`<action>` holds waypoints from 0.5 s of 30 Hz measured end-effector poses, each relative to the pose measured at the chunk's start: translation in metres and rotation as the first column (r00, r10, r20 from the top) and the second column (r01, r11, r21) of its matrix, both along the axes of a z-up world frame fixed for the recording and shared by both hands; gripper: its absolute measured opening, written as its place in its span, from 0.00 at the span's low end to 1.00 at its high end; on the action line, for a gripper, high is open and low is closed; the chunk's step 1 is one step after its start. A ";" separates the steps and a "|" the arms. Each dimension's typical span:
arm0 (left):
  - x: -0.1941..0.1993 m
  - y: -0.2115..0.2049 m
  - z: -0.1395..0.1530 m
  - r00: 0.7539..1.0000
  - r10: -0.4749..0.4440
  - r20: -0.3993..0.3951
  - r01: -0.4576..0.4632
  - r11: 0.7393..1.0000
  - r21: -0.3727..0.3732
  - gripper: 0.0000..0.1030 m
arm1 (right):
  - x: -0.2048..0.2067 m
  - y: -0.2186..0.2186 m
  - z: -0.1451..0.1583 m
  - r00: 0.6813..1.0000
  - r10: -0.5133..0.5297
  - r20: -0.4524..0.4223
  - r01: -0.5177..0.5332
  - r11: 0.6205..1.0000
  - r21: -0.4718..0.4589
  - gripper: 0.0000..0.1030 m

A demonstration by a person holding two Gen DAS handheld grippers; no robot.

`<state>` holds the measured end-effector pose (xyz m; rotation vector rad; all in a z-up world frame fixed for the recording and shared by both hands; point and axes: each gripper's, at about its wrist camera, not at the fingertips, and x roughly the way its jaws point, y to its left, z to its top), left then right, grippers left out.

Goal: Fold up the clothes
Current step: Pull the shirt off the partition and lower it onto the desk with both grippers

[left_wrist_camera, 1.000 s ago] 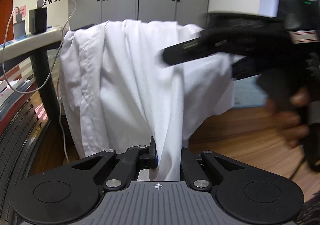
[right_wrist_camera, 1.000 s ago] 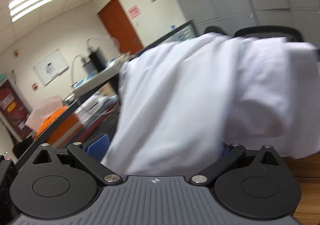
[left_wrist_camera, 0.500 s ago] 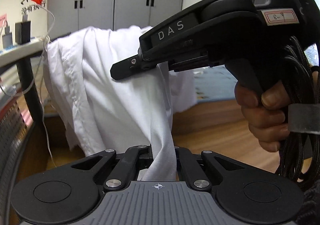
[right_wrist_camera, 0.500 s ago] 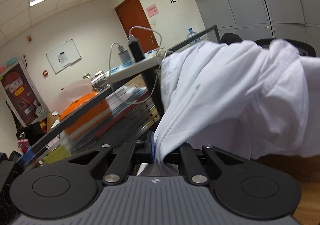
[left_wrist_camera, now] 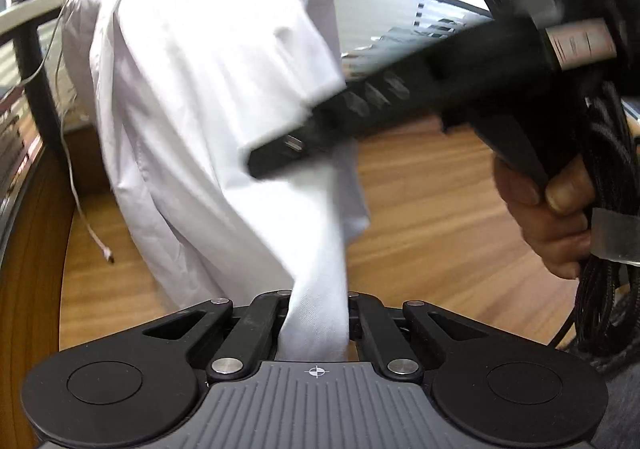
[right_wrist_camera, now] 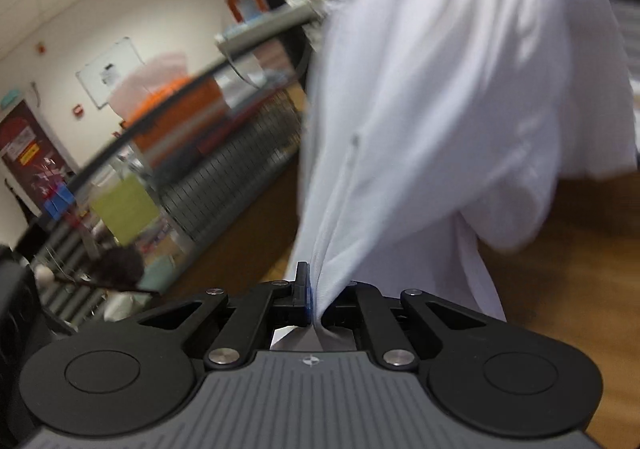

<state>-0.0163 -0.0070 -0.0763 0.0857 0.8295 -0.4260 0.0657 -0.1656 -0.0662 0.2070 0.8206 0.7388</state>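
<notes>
Both grippers pinched the white garment (left_wrist_camera: 208, 97). The left gripper (left_wrist_camera: 316, 323) had clamped a bunched strip between its jaws, and the right gripper (right_wrist_camera: 316, 303) gripped a gathered edge. Doing this step well probably meant keeping the 2 grips apart and level so the cloth spread flat above the wooden table (left_wrist_camera: 432, 217). The garment's long axis ran up and away from each pair of jaws.

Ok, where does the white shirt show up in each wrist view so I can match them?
Left wrist: white shirt hangs upper left to centre, pinched at the bottom.
Right wrist: it fills the centre and upper right, its edge pinched at bottom centre.
Shared landmark: wooden tabletop behind the shirt.
</notes>
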 end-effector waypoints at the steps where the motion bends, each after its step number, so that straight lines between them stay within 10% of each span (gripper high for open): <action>1: -0.002 0.001 -0.002 1.000 -0.008 -0.005 0.009 1.000 0.011 0.04 | -0.004 -0.002 -0.007 1.000 0.003 -0.016 -0.004 1.000 -0.008 0.04; 11: -0.018 0.013 -0.029 0.984 -0.125 -0.123 0.133 0.990 0.053 0.14 | -0.056 -0.003 -0.079 0.977 0.094 -0.192 -0.123 0.982 -0.145 0.03; 15: -0.022 0.017 -0.042 0.979 -0.141 -0.151 0.156 0.983 0.096 0.42 | -0.073 -0.018 -0.105 0.970 0.031 -0.241 -0.074 0.982 -0.171 0.17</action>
